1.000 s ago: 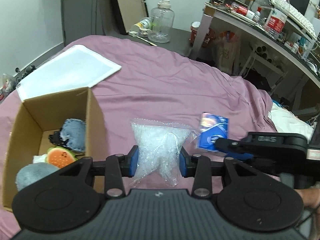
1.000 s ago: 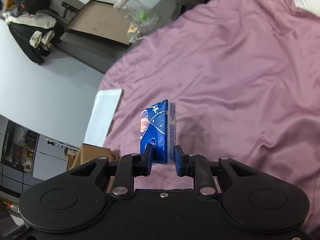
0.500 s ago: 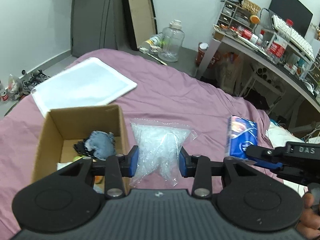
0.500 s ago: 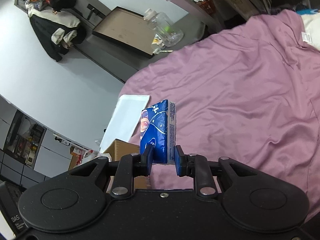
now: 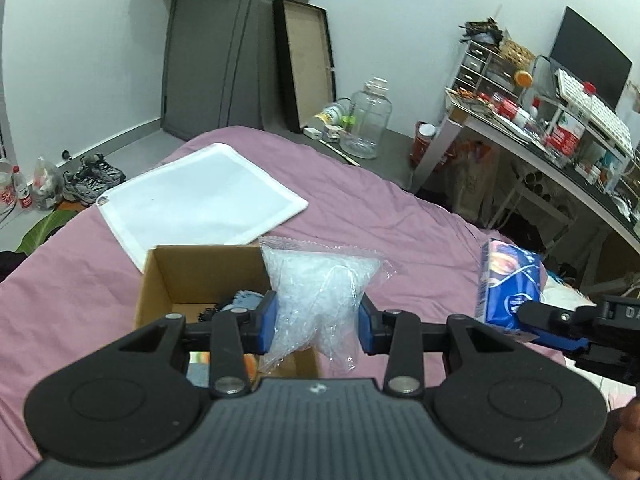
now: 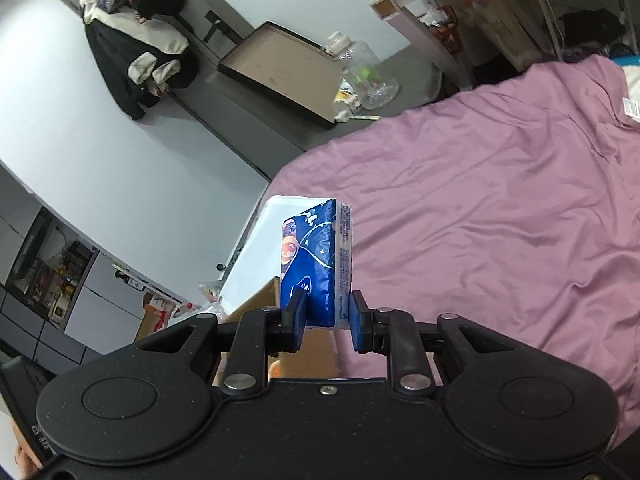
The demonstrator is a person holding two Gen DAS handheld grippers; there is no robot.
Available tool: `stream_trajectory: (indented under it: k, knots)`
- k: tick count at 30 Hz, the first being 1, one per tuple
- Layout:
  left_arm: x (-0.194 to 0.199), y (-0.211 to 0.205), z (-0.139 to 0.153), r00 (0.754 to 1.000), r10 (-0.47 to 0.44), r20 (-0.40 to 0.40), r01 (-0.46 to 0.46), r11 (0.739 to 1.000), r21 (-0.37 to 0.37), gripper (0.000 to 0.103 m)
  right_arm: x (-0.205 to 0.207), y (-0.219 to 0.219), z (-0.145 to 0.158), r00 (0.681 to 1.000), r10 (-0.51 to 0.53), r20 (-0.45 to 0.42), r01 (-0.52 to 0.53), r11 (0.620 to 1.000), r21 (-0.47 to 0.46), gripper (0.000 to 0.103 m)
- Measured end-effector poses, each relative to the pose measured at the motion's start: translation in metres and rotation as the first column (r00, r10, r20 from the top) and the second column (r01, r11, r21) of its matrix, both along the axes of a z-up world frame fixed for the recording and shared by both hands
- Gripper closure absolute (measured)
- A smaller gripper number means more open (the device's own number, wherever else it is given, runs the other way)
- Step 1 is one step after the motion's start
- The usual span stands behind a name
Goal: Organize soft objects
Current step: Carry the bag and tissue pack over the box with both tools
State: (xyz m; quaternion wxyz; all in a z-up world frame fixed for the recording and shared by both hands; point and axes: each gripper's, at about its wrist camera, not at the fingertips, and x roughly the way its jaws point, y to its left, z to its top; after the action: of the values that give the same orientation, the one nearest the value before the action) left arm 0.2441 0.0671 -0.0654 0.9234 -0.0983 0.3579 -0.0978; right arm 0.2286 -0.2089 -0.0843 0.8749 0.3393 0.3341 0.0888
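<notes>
My left gripper (image 5: 318,320) is shut on a clear plastic bag of crumpled film (image 5: 316,284), held in the air over the right edge of an open cardboard box (image 5: 160,280). Soft toys lie in the box, partly hidden: a blue-grey one (image 5: 246,300) and an orange one (image 5: 250,364). My right gripper (image 6: 326,322) is shut on a blue tissue pack (image 6: 316,264), held upright above the bed. That tissue pack (image 5: 508,284) and the right gripper (image 5: 532,320) show at the right of the left wrist view. The box corner (image 6: 264,300) sits just below the pack.
A purple bedsheet (image 5: 380,216) covers the bed. A white folded cloth (image 5: 200,204) lies behind the box. Beyond the bed stand a clear jar (image 5: 366,120), a leaning framed board (image 5: 304,60) and a cluttered desk (image 5: 540,136). Shoes (image 5: 92,176) sit on the floor left.
Both grippers have risen with their loads. The bag now hangs over the box's right edge, and the tissue pack has been lifted off the bed toward the box.
</notes>
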Motion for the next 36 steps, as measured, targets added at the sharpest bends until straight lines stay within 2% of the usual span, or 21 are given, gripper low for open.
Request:
stream_trajectory:
  k: [3, 22, 28, 32, 36]
  knots:
    - [0.003, 0.015, -0.001, 1.000, 0.016, -0.010, -0.016, 0.999, -0.037, 0.064, 0.001, 0.012, 0.002, 1.000, 0.010, 0.001, -0.010, 1.000, 0.004, 0.081]
    - [0.026, 0.072, -0.021, 0.991, 0.118, -0.068, -0.125, 0.988, -0.095, 0.064, 0.023, 0.088, -0.014, 0.993, 0.111, -0.049, -0.111, 0.994, -0.005, 0.081]
    - [0.031, 0.079, -0.029, 0.987, 0.143, -0.071, -0.149, 0.985, -0.090, 0.064, 0.028, 0.104, -0.017, 0.989, 0.136, -0.057, -0.137, 0.991, -0.006, 0.081]
    - [0.031, 0.081, -0.026, 0.983, 0.177, -0.055, -0.180, 0.981, -0.066, 0.059, 0.030, 0.110, -0.014, 0.987, 0.149, -0.054, -0.149, 0.989, -0.010, 0.081]
    - [0.029, 0.083, -0.023, 0.983, 0.176, -0.046, -0.180, 0.979, -0.094, 0.049, 0.029, 0.114, -0.014, 0.986, 0.159, -0.048, -0.160, 0.987, -0.012, 0.081]
